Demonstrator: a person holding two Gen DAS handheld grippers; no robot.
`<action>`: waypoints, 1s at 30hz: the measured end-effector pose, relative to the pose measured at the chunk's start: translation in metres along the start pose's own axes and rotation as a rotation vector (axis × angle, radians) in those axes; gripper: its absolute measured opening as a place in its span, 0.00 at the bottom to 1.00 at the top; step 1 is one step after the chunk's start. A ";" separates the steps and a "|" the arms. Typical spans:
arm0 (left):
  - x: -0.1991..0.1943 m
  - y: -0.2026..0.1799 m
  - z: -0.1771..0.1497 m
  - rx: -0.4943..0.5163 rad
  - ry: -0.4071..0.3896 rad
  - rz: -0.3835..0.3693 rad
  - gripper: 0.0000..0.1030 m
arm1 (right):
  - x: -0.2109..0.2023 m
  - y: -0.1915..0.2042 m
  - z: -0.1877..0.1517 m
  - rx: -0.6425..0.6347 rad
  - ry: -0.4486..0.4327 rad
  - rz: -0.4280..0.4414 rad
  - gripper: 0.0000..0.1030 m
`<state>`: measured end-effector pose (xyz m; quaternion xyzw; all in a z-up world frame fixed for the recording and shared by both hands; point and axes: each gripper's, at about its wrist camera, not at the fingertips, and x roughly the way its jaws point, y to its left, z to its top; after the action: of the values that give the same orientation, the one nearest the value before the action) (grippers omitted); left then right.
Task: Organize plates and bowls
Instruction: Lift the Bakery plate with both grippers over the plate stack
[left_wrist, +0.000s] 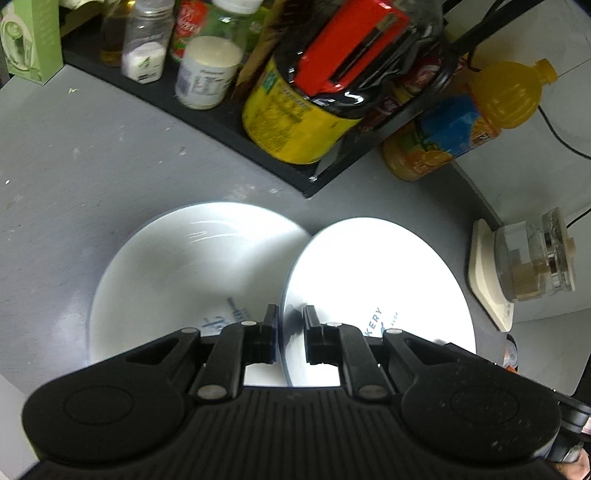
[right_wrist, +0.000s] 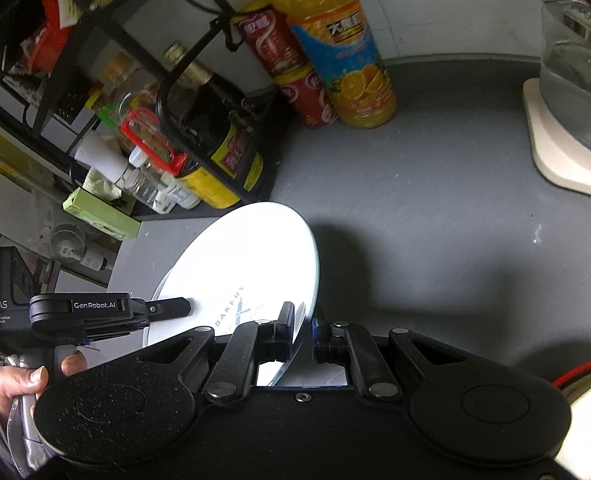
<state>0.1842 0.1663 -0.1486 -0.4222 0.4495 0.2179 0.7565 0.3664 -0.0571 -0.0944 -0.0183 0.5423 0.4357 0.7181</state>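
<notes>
Plate (right_wrist: 243, 266) tilted, both grippers' jaws clenched on its rim (opposite edges); uneven pull could slip it onto bowl (left_wrist: 177, 273) below.

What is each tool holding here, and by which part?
Both tools grip the same round white plate with BAKERY print by its rim: the left tool and right tool clamp opposite edges, holding it tilted above the grey countertop.

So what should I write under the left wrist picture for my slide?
Left gripper straddles a white plate's rim, beside a white bowl on the grey counter.
</notes>
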 end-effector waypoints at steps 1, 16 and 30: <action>0.000 0.003 0.000 0.001 0.003 0.001 0.11 | 0.002 0.003 -0.003 -0.001 0.000 -0.005 0.09; 0.002 0.051 -0.007 -0.016 0.041 -0.010 0.12 | 0.026 0.032 -0.035 0.020 -0.001 -0.044 0.09; 0.012 0.075 -0.012 -0.030 0.067 0.006 0.14 | 0.044 0.052 -0.046 0.005 0.017 -0.103 0.09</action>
<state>0.1305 0.1965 -0.1950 -0.4393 0.4724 0.2128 0.7339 0.2989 -0.0215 -0.1252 -0.0479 0.5479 0.3967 0.7349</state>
